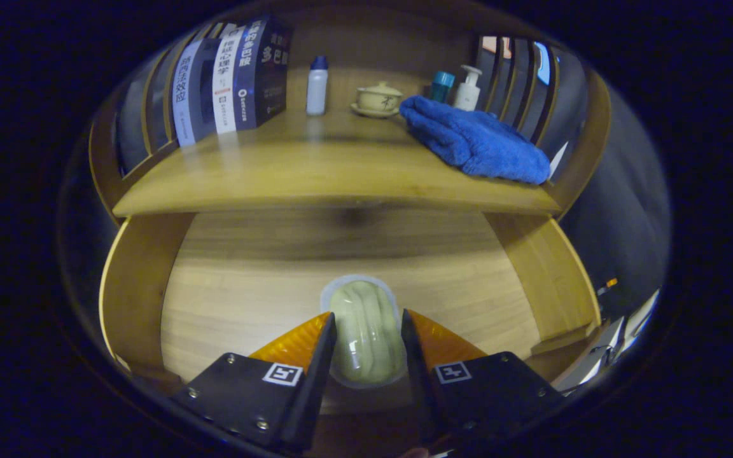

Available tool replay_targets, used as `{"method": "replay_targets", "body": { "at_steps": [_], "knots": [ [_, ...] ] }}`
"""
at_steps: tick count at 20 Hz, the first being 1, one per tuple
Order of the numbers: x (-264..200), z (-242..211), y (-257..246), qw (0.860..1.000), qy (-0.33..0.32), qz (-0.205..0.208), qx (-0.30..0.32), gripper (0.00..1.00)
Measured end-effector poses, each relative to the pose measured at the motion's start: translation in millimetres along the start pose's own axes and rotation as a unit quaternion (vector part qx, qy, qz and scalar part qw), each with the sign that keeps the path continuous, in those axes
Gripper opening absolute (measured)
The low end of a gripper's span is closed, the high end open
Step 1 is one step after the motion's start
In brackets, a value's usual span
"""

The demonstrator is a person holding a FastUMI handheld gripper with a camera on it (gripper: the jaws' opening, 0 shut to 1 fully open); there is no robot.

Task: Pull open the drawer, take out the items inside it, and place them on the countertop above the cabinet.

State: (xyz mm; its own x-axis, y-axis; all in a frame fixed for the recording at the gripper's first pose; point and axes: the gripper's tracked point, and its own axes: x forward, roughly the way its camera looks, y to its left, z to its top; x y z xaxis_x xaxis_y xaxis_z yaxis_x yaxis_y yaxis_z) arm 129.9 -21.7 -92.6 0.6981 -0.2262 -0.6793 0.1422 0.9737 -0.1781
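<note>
Claw (pixel 368 324) inside the open drawer (pixel 233 299), its fingers pressed against both sides of a pale sealed packet (pixel 366 331) held between them

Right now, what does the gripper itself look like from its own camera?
The gripper has two wedge-shaped fingers tapering forward from black, screw-fastened mounts. Each mount carries a small square black-and-white marker tag. No cables visible.

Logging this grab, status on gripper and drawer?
Gripper fingers astride sealed clear packet, contact unclear. Drawer open, packet on its floor. Countertop bare at front; blue towel at right.
</note>
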Motion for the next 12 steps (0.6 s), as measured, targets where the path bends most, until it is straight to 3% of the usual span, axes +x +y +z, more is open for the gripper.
{"method": "replay_targets", "body": {
  "at_steps": [2, 4, 8, 12],
  "knots": [
    [1, -9, -1, 1.0, 0.007, -0.01, -0.011, 0.61],
    [2, 2, 6, 1.0, -0.025, 0.008, -0.006, 0.13],
    [-30, 25, 11, 0.992, -0.123, 0.028, 0.022, 0.13],
    [-78, 47, 4, 0.977, -0.209, 0.019, 0.032, 0.13]
  ]
}}
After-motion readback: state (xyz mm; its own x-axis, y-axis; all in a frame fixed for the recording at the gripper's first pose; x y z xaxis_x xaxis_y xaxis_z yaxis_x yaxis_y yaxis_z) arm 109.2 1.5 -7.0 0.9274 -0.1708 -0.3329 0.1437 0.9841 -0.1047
